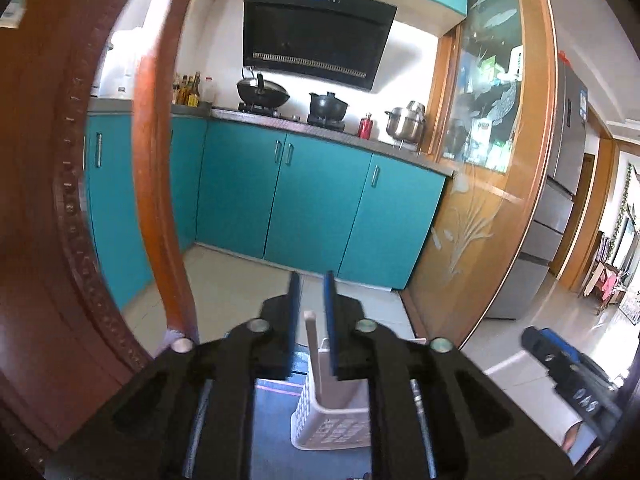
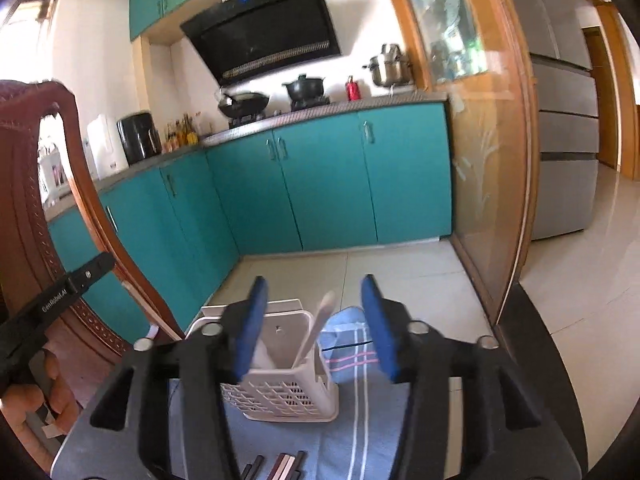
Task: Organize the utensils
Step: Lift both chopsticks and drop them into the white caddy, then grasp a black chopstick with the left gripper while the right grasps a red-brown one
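White basket [image 2: 280, 380] lower centre on blue cloth [image 2: 352, 432], 1 pale utensil [image 2: 320, 326] upright inside. Dark sticks [image 2: 276, 468] bottom edge: light, stiff, slippery; grip mid-shaft. Left hand-held gripper [image 1: 311, 300] narrow, empty; right hand-held gripper [image 2: 316, 304] wide, empty.

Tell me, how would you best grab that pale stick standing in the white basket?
Grip the pale stick by its free upper end, coming from above. It leans against the white basket wall and its top pokes over the rim, while the latticed walls block a side approach lower down.
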Tool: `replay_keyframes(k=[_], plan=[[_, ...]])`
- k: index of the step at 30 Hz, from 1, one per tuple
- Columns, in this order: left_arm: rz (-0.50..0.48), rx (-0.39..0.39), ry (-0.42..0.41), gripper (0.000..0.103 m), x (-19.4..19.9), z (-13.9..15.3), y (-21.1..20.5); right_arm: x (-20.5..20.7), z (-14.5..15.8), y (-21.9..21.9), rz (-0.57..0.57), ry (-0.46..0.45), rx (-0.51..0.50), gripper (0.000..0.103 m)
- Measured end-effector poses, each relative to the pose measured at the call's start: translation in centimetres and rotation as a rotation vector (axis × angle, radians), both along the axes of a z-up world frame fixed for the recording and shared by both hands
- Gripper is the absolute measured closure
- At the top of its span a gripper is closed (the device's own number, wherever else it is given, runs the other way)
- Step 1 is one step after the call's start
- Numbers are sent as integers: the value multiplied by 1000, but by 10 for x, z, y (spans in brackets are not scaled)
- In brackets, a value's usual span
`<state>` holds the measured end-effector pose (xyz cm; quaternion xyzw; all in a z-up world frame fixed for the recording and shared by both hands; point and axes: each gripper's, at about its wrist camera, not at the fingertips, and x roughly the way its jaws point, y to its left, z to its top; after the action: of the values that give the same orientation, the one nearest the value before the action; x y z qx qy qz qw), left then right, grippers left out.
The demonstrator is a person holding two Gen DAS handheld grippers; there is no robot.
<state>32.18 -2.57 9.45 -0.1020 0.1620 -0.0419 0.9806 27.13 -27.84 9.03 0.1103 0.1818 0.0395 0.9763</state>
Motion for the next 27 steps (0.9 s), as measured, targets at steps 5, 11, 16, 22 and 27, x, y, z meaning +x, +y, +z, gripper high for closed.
replay_keyframes(k=[5,11,16,22,27], plan=[[50,-5,-34,75,-41,-10,16,-46,-21,-18,-50,-47,81,53],[-2,98,297,75,-34,-79,18,-15,-89,5,92,330,76,53],[-41,78,471,75,-22,-116,21,15,-183,67,323,781,43,59],[-60,115,494,75,-21,-119,15,6,-197,109,321,778,-199,64],[-112,147,560,71,-16,-129,7,12,-197,97,314,768,-130,93]])
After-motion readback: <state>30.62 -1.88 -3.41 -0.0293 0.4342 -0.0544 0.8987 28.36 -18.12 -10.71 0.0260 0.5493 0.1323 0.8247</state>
